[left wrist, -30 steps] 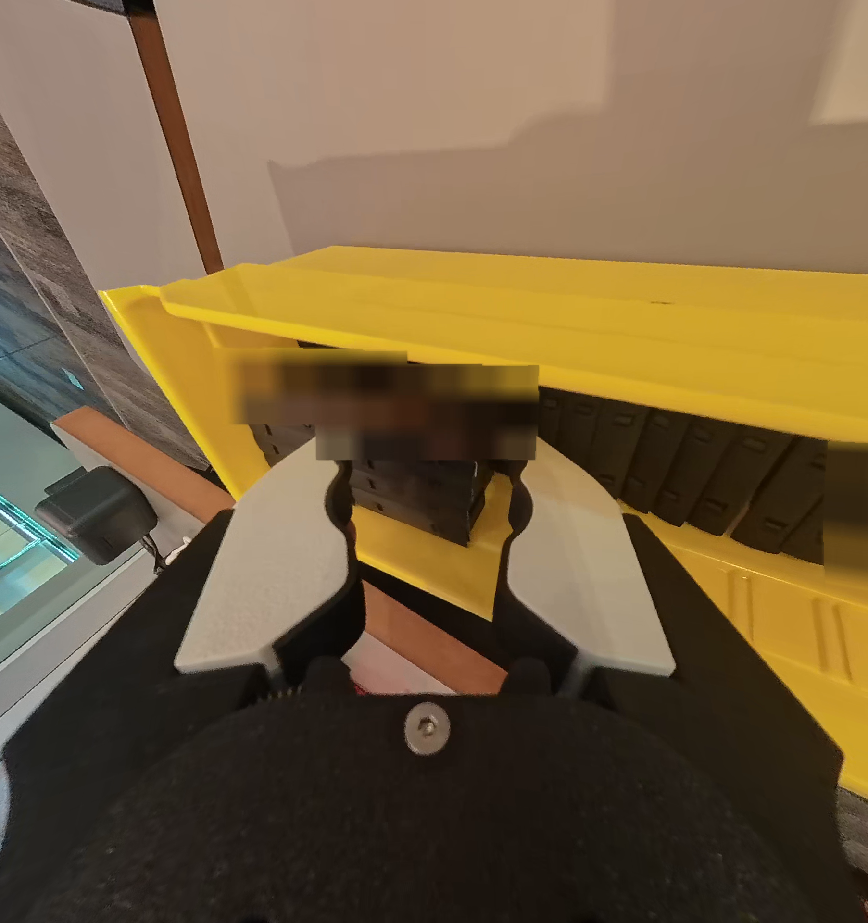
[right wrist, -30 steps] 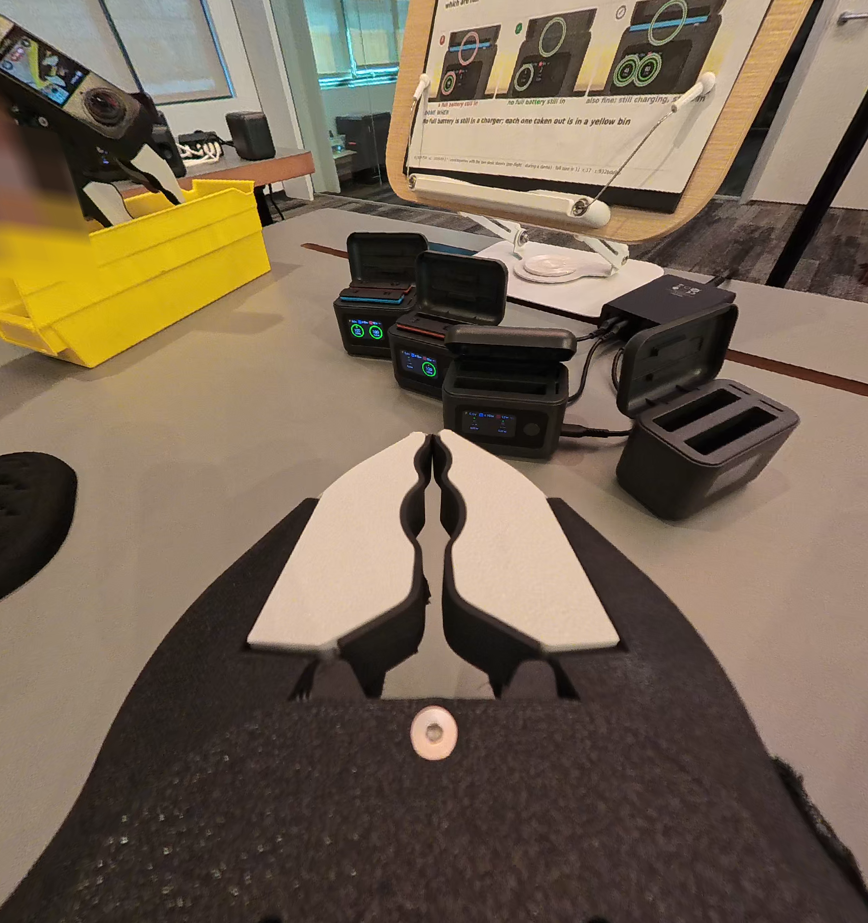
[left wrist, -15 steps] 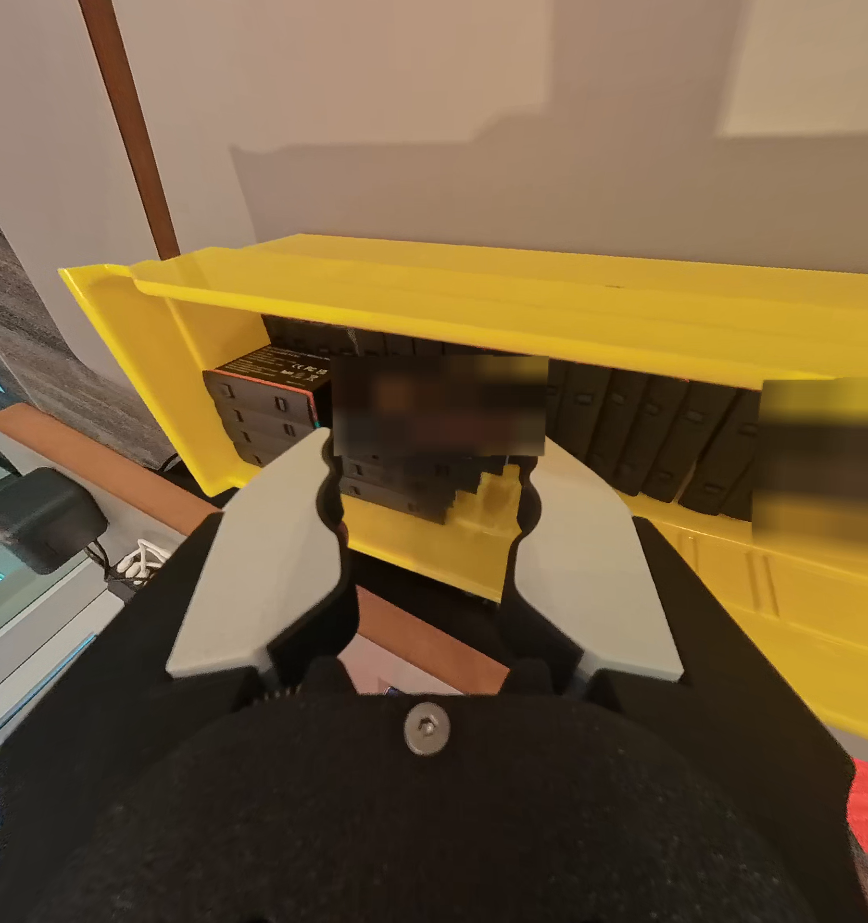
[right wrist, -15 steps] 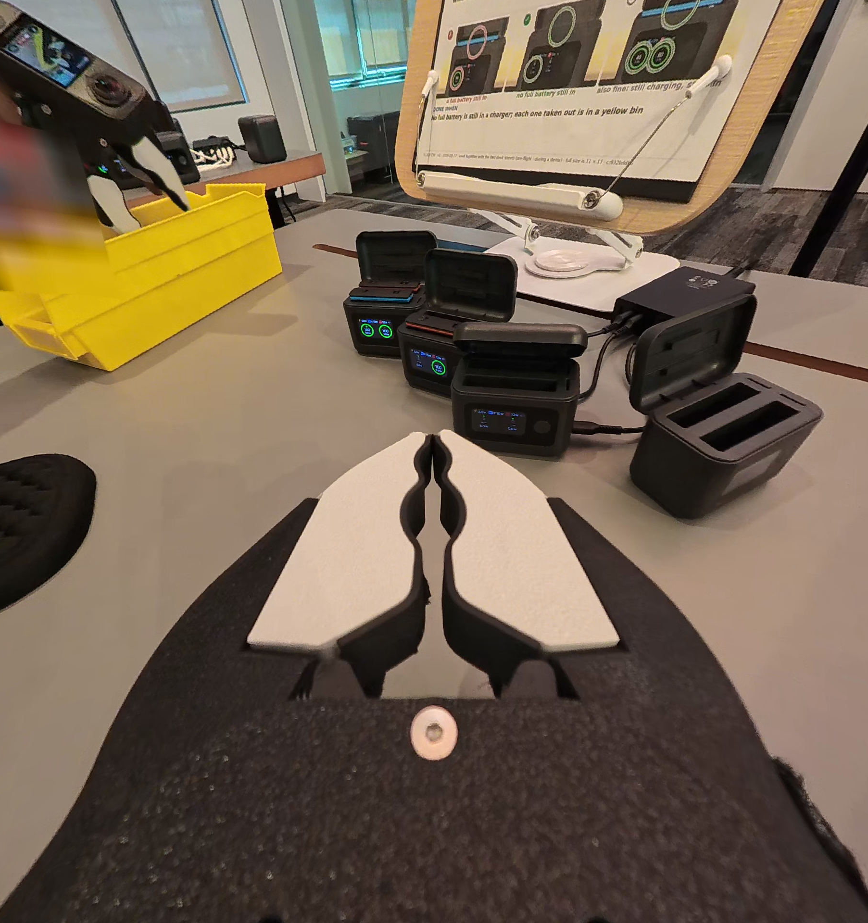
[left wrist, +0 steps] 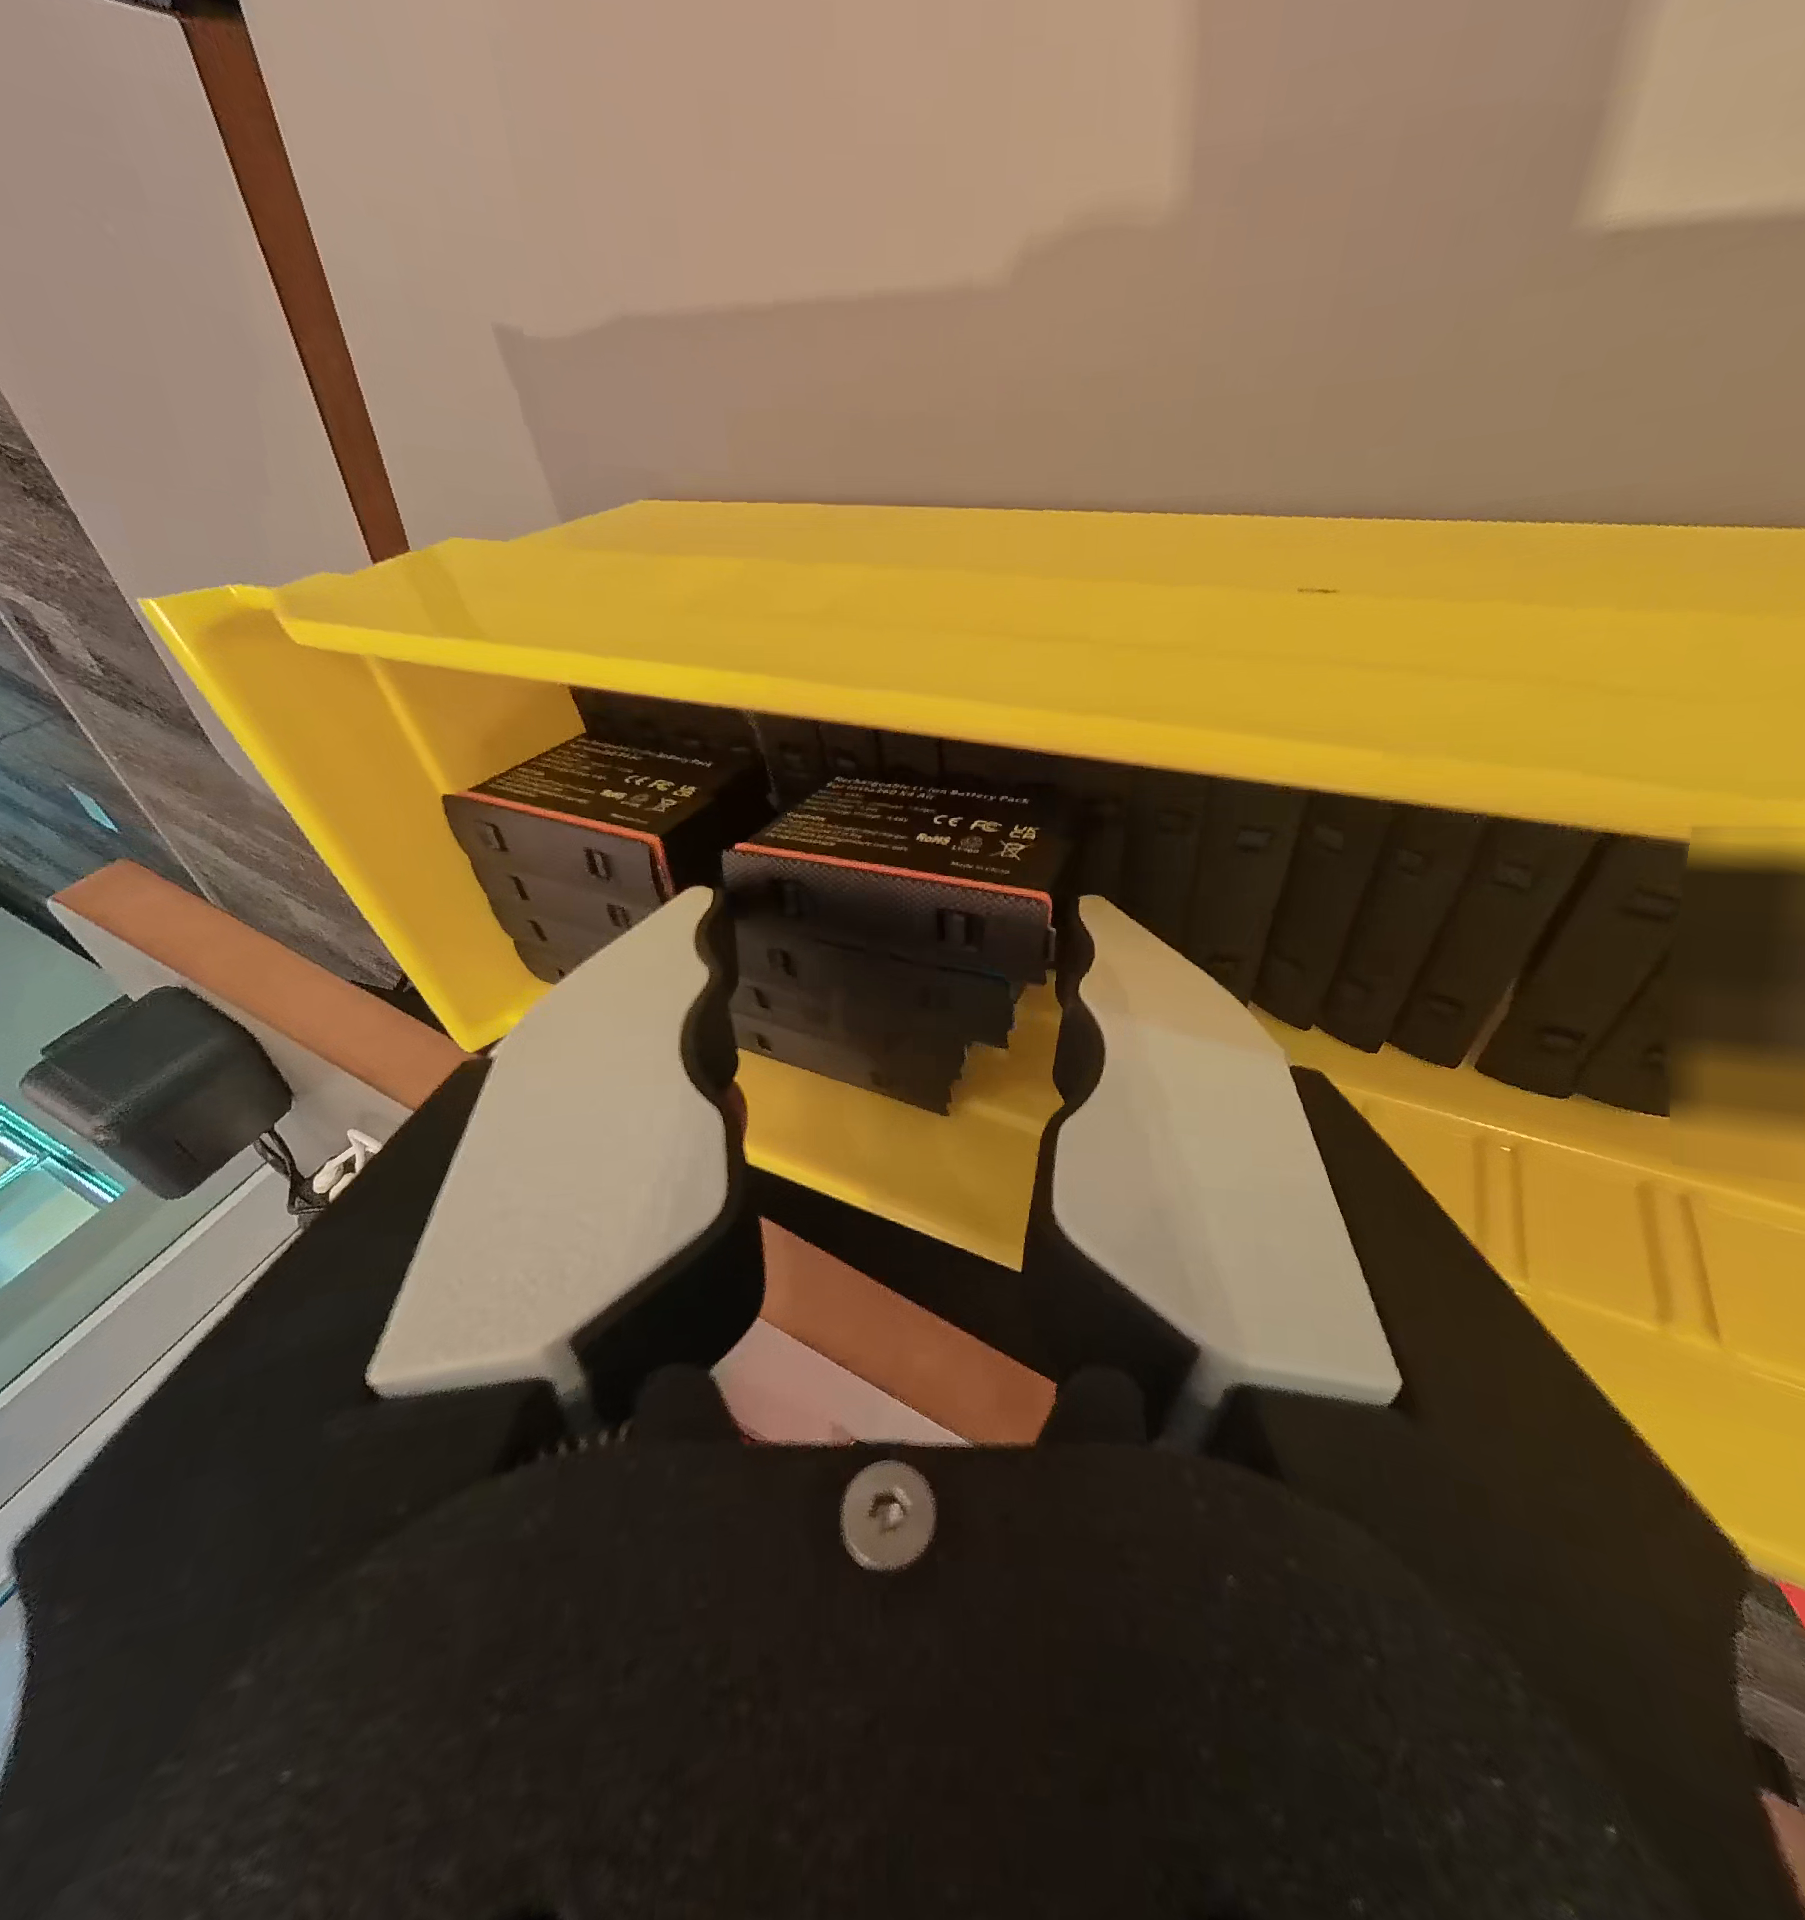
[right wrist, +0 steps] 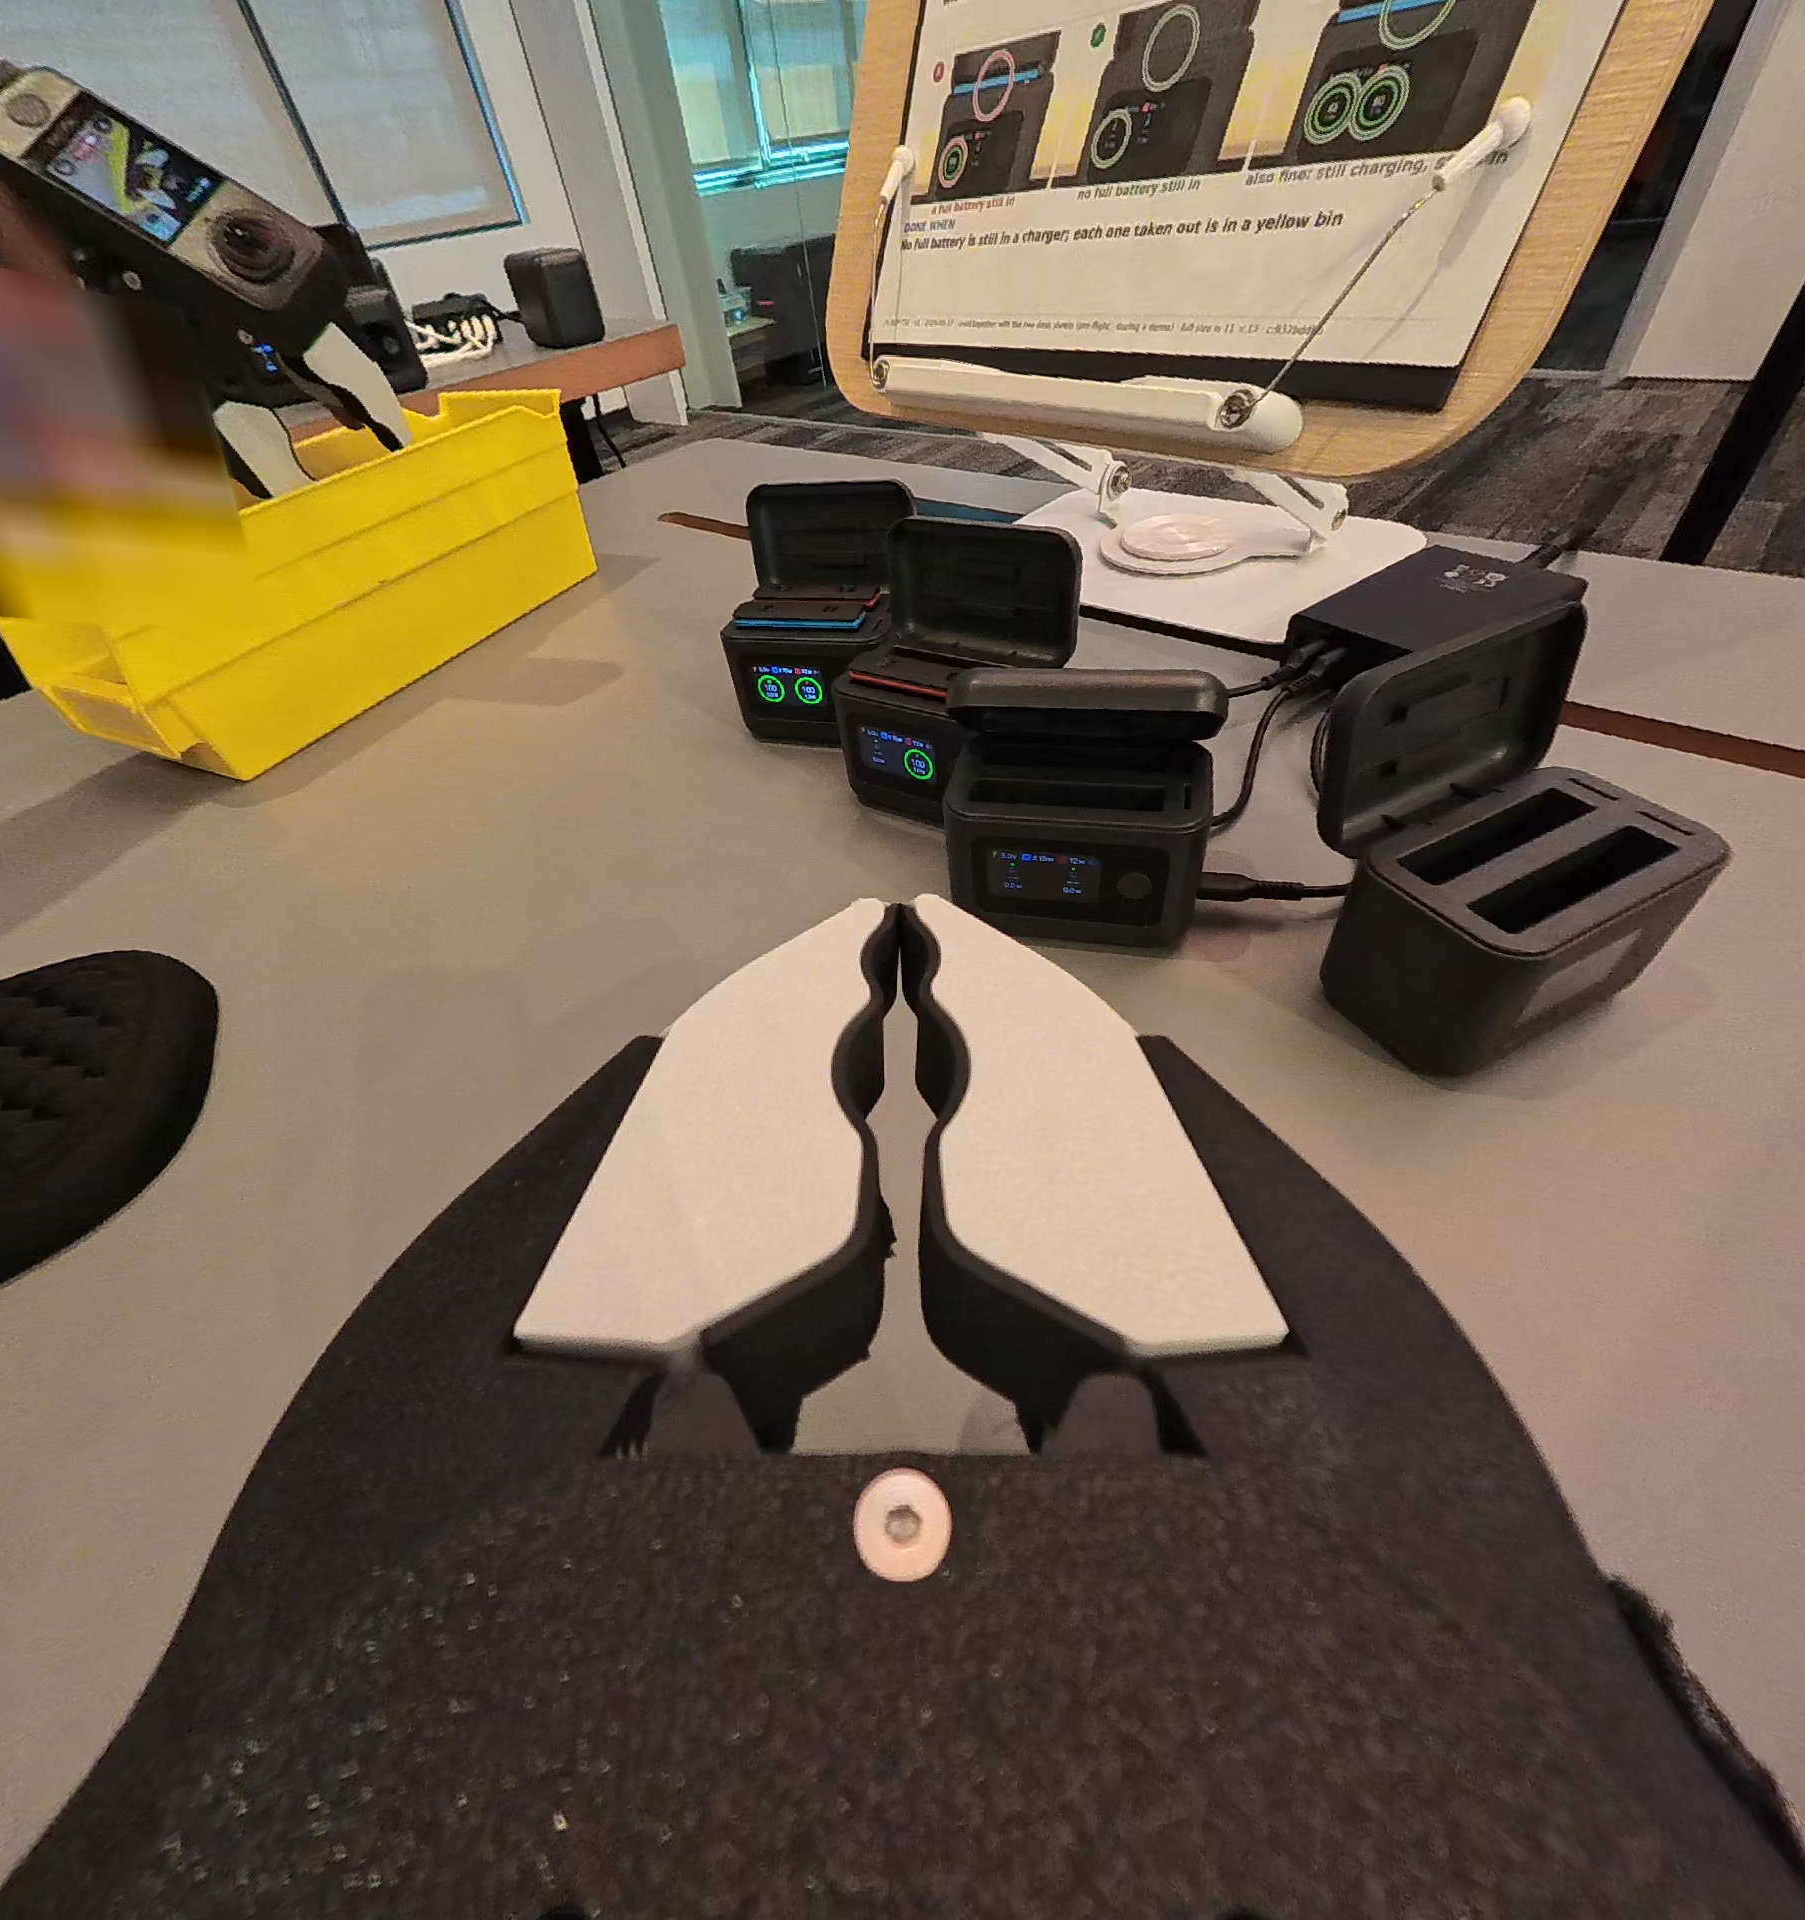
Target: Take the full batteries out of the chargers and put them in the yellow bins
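My left gripper [left wrist: 893,904] is over the left end of the yellow bin [left wrist: 981,644]. Its jaws are set against both ends of a black battery with a red edge [left wrist: 887,883], which sits on top of a stack of batteries. More batteries stand in a row [left wrist: 1397,935] inside the bin. My right gripper [right wrist: 900,909] is shut and empty, low over the grey table in front of the chargers. The far charger [right wrist: 794,665] holds a blue-edged battery and shows two green rings. The second [right wrist: 898,748] holds a red-edged battery and shows one ring. The third [right wrist: 1080,831] and fourth [right wrist: 1521,914] look empty.
A wooden sign board on a white stand [right wrist: 1189,416] rises behind the chargers. A black power hub [right wrist: 1438,603] with cables sits beside them. A black pad [right wrist: 46,1091] lies at the table's left. The left gripper [right wrist: 306,416] and the yellow bin [right wrist: 358,623] show at far left. About 50 centimetres separates my left fingertips from my right. My left gripper's tips are some 5 centimetres from the row [left wrist: 1397,935].
My left gripper has shifted slightly over the bin's left end, with the battery still between its fingers. My right gripper has hardly moved and stays shut.
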Demonstrator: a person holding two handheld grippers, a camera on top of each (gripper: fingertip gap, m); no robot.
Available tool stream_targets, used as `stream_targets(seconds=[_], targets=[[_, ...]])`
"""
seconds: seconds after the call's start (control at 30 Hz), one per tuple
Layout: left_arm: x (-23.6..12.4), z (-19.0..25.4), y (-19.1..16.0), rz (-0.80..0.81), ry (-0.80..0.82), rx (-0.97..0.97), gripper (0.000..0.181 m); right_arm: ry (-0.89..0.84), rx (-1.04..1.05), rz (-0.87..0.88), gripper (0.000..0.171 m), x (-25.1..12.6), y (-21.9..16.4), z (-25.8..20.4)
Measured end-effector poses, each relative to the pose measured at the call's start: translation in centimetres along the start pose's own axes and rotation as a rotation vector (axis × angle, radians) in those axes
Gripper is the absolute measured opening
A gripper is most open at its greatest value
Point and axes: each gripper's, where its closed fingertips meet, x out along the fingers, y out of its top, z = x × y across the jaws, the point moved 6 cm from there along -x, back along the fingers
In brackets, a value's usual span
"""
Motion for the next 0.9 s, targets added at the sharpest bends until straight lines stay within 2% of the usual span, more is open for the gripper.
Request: stream_targets(seconds=[0.2,0.53,0.63,0.7,0.8,0.9], targets=[[-0.8,0.0,-0.5,0.046,0.02,-0.037,0.059,0.004,0.004,0.0,0.0,0.0,0.0,0.0],[-5.1,-0.6,-2.2,0.287,0.036,-0.23,0.058,0.009,0.009,-0.004,0.0,0.1,-0.1,-0.1],[-7.2,-1.3,-2.5,0.409,0.147,-0.283,0.022,0.012,0.004,-0.005,0.0,0.1,-0.1,-0.2],[-8.3,-0.9,-2.2,0.471,0.111,-0.327,0.032,0.014,0.001,-0.005,0.0,0.2,-0.1,-0.3],[-7.8,0.1,-2.1,0.439,0.117,-0.303,0.025,0.017,-0.002,-0.004,0.0,0.2,-0.1,-0.4],[-7.1,0.8,-1.8,0.429,0.091,-0.296,0.029,0.018,-0.005,-0.007,0.0,0.2,-0.2,-0.4]])
